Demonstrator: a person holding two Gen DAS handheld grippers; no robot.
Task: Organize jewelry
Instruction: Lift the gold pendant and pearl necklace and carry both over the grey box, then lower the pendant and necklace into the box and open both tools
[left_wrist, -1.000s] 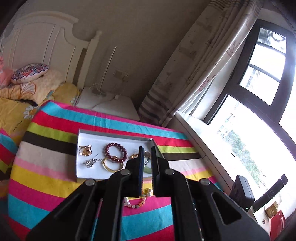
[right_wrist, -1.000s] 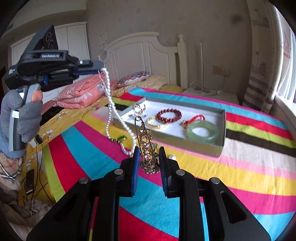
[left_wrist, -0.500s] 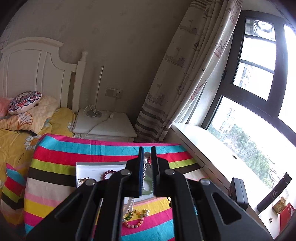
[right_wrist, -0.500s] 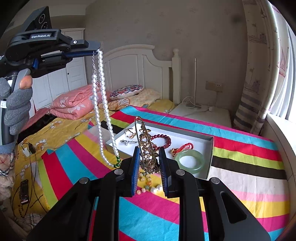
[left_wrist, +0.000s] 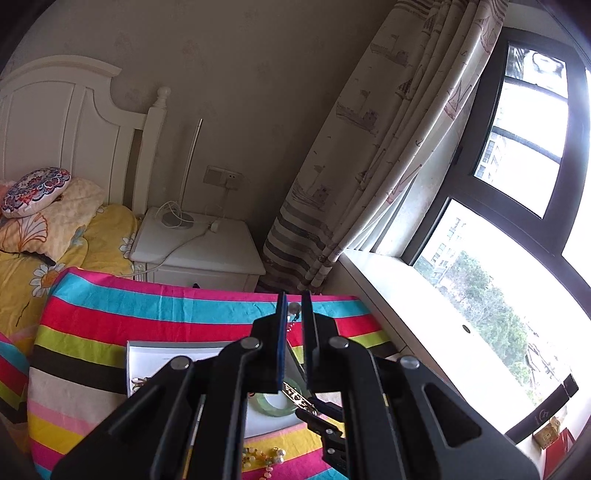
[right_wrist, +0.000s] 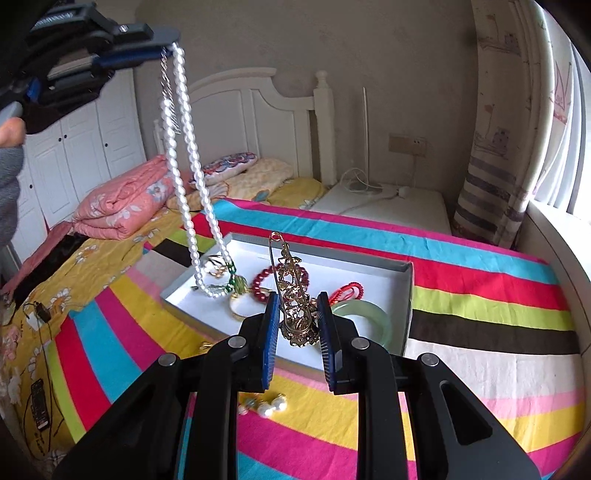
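Observation:
My left gripper (left_wrist: 293, 306) is shut on a long white pearl necklace (right_wrist: 184, 155). In the right wrist view that gripper (right_wrist: 166, 42) is high at the upper left, and the necklace hangs down so its lower end with a green pendant (right_wrist: 238, 282) is over the left part of the white tray (right_wrist: 369, 260). My right gripper (right_wrist: 297, 310) is shut on a gold brooch (right_wrist: 293, 291), held upright above the tray's near side. The tray holds a green jade bangle (right_wrist: 364, 319), a red bead bracelet (right_wrist: 262, 284), a red cord bracelet (right_wrist: 349, 290), a gold bangle and small gold pieces.
The tray lies on a striped cloth (right_wrist: 480, 295). A loose pearl bracelet (right_wrist: 264, 404) lies on the cloth in front of the tray. A bed with pillows (right_wrist: 229, 166), a white nightstand (left_wrist: 199, 243), a curtain and a window sill (left_wrist: 424, 306) surround the cloth.
My left gripper has lifted higher with the necklace, and its lower end has moved over the tray. My right gripper with the brooch has moved closer to the tray.

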